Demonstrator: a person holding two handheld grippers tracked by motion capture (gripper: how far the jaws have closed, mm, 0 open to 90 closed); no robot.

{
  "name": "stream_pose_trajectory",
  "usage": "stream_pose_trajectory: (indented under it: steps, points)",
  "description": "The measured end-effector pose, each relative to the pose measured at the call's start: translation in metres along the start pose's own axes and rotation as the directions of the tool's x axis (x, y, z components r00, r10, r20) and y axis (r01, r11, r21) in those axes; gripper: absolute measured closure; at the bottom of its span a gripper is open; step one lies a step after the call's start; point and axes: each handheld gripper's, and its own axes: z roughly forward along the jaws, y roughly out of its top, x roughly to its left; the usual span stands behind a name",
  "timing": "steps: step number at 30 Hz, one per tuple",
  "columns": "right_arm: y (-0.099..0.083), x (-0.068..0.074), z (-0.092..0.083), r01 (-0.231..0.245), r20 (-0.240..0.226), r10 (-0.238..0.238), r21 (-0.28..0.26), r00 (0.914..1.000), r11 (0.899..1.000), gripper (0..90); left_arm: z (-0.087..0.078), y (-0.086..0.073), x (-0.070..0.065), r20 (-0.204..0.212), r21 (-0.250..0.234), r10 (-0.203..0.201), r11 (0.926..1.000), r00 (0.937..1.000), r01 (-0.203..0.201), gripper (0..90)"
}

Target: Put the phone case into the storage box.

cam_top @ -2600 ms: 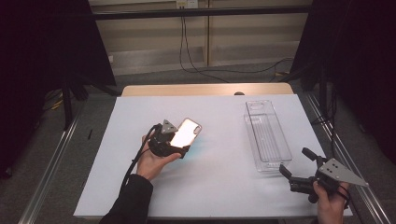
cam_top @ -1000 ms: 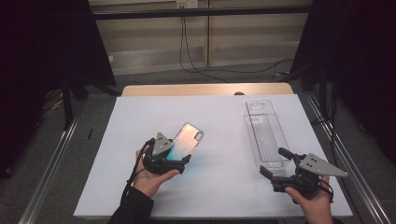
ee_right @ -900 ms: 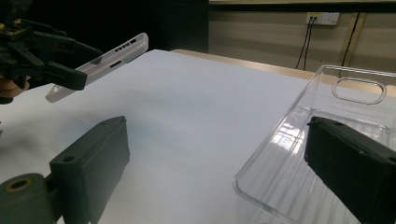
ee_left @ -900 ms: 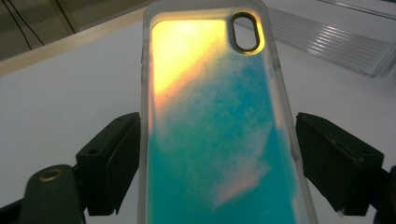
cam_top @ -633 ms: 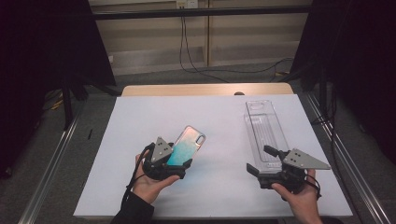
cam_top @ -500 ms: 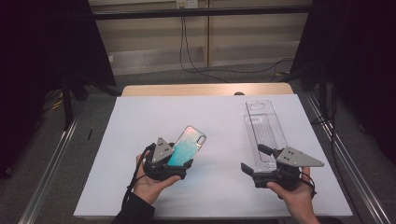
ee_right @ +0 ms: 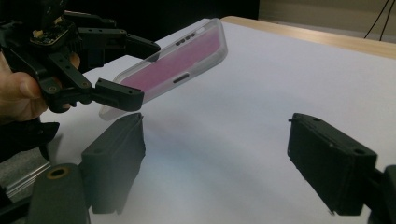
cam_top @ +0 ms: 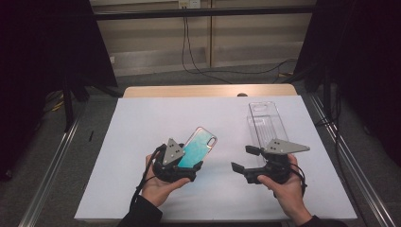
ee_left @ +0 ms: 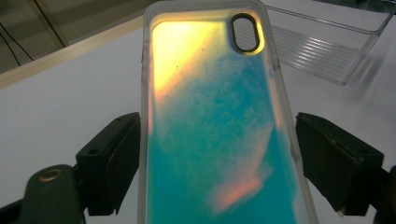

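A phone case (cam_top: 202, 143) with an iridescent teal and orange back and a clear rim is held tilted above the white table. My left gripper (cam_top: 185, 160) is shut on its lower end. In the left gripper view the case (ee_left: 210, 116) runs up between the two black jaws of that gripper (ee_left: 217, 130), camera cutout at the top. My right gripper (cam_top: 244, 158) hovers to the right of the case, pointing at it, open. Its jaws have just been closing, with nothing between them. The right gripper view shows the case (ee_right: 184, 58) from the side, pinkish, clamped in the left gripper (ee_right: 134, 70), beyond the right gripper (ee_right: 217, 128).
A clear plastic tray (cam_top: 265, 118) lies lengthwise on the right half of the table, just behind my right hand; its corner shows in the left gripper view (ee_left: 327, 51). A white sheet (cam_top: 142, 123) covers the table. Metal rails run along both sides.
My right gripper has moved left from the table's right edge toward the case. The left gripper still holds the case, brought lower and nearer than in the earliest frame.
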Motion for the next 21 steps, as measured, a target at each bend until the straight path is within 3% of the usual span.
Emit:
stream_pose_trajectory:
  steps: [3,10,14,18,21]
  points:
    - [0.003,-0.002,0.007,-0.014,0.0,0.014,0.031,0.9999,0.999,17.3,0.004,0.002,-0.003,0.0,0.0,0.008,1.0,1.0,-0.008,16.9]
    - [0.013,-0.007,0.019,-0.097,0.01,0.096,0.095,0.9953,0.991,13.2,0.009,0.003,-0.004,-0.009,-0.003,0.016,0.9999,0.9998,-0.016,16.9]
    - [0.02,-0.006,0.022,-0.095,0.01,0.095,0.093,0.9955,0.991,13.2,0.01,0.003,-0.004,-0.016,-0.004,0.021,0.9998,0.9996,-0.021,16.9]
    - [0.026,-0.007,0.028,-0.066,-0.008,0.067,0.107,0.9977,0.992,20.8,0.012,0.003,-0.003,-0.028,-0.009,0.026,0.9996,0.9993,-0.026,16.9]
    - [0.026,-0.006,0.031,-0.05,0.021,0.048,0.1,0.9986,0.994,24.0,0.014,0.004,-0.003,-0.035,-0.015,0.019,0.9997,0.9992,-0.02,16.9]
